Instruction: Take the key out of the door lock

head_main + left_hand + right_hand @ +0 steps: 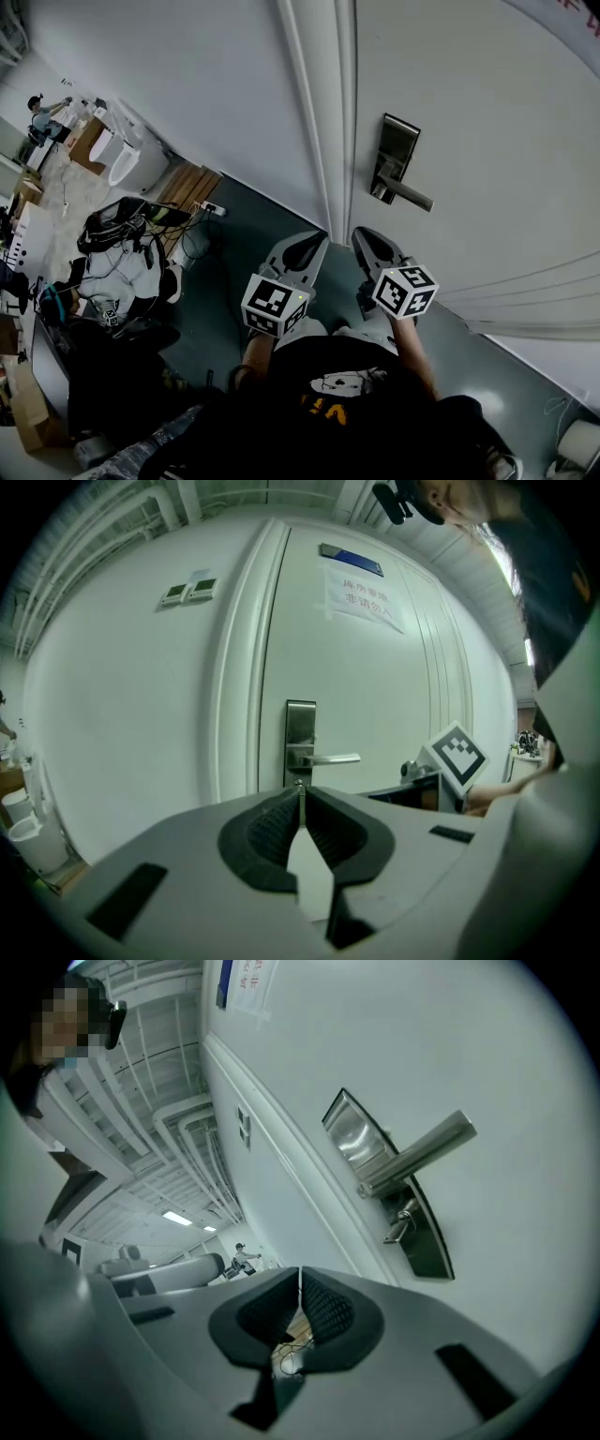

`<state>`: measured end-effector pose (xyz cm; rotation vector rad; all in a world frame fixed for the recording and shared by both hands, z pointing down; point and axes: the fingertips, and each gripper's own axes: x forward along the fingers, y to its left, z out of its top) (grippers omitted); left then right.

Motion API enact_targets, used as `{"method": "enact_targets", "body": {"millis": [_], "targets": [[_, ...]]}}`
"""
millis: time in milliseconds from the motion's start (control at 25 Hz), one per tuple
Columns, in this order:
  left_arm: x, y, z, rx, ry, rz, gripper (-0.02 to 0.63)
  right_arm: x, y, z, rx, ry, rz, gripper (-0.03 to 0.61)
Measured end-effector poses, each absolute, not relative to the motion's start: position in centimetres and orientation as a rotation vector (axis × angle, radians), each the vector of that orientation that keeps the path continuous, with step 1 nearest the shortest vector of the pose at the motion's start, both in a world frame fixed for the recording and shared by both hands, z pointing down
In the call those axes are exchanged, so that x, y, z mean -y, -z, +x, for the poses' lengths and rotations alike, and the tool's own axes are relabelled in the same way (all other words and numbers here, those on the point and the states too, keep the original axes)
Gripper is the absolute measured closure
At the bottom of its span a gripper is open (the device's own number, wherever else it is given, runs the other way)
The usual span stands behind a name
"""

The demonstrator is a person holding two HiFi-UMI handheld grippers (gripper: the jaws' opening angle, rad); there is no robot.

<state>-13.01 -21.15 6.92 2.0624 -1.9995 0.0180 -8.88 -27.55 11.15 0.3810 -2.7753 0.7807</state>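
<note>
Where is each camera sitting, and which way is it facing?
Head view: on the person's head, looking steeply down at door, left gripper, right gripper, torso.
Left gripper view: on the left gripper, facing the lock plate squarely; shut jaws, right gripper's cube show.
Right gripper view: on the right gripper, looking up past the handle; shut jaws, the person.
Shared: all three show the handle.

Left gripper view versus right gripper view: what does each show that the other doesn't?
Only the left gripper view shows the right gripper's marker cube. Only the right gripper view clearly shows the key, sticking out of the lock plate under the lever handle. Both show the white door, that plate and handle, and their own jaws shut with nothing between.
</note>
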Motion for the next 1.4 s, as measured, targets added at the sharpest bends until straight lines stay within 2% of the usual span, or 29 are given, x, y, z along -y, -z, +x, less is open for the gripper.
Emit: {"method": "enact_targets", "body": {"millis": [400, 720, 960, 1240, 1400], "targets": [[24.4, -8.3, -12.9, 1.893, -0.058, 2.163, 0.591, 29.7, -12.9, -9.0, 2.774, -0.859, 0.471, 0.571], [28.6, -13.4, -14.7, 1.758, -0.088, 2.282, 0.591, 34.1, -18.5, -9.4, 2.750, -0.982, 0.709, 0.569], [30.9, -24.8, -12.8, 1.635, -0.130, 2.395, 0.591, 37.0, -30.0, -6.8, 2.749, -1.093, 0.908, 0.569], [29.1, -42.0, -10.3, 1.514, -0.196, 2.531, 0.591, 35.9, -47.9, -3.7, 2.772, -1.210, 1.088, 0.567], [27.2, -50.3, -11.2, 1.424, -0.242, 2.599, 0.591, 34.7, -56.6, -4.4, 2.771, -1.333, 1.175, 0.512]]}}
